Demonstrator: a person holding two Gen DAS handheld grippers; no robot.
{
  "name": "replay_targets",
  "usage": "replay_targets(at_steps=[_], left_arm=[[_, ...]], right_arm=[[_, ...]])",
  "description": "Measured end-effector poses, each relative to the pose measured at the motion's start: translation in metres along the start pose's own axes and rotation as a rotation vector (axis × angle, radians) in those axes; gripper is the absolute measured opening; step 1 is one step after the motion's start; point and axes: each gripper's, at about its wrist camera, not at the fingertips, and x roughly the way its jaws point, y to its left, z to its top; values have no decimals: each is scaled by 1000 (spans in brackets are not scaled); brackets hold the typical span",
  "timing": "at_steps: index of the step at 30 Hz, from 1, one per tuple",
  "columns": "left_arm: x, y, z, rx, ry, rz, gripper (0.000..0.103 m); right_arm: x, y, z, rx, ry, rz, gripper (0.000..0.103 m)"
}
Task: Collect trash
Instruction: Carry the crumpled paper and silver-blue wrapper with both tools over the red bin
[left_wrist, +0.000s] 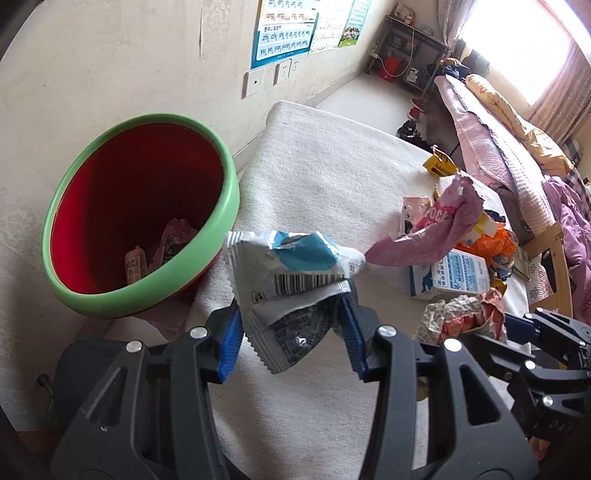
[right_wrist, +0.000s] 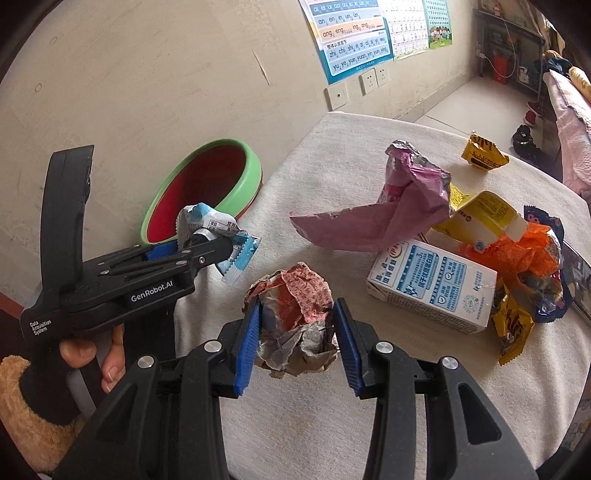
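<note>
My left gripper (left_wrist: 291, 325) is shut on a crumpled white and blue wrapper (left_wrist: 291, 273), held above the table just right of the red bin with a green rim (left_wrist: 147, 291). From the right wrist view the same left gripper (right_wrist: 225, 247) and wrapper (right_wrist: 221, 236) hang in front of the bin (right_wrist: 207, 184). My right gripper (right_wrist: 295, 339) is shut on a crumpled red and grey paper ball (right_wrist: 295, 317), lifted over the white tablecloth (right_wrist: 332, 424). That ball (left_wrist: 461, 321) shows at the right of the left wrist view, with the right gripper's fingers (left_wrist: 524, 325) on it.
More trash lies on the table: a pink wrapper (right_wrist: 388, 218), a white and blue carton (right_wrist: 432, 284), a yellow carton (right_wrist: 484, 218), an orange bag (right_wrist: 532, 254) and yellow packets (right_wrist: 484, 151). Wrappers lie inside the bin (left_wrist: 159, 254). A wall stands behind; a bed (left_wrist: 491, 122) is at right.
</note>
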Motion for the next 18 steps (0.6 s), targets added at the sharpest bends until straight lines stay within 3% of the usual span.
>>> replay_targets(at_steps=[18], left_arm=[[-8, 52, 13, -84, -54, 73, 45]], right_arm=[[19, 35, 23, -89, 12, 29, 40]])
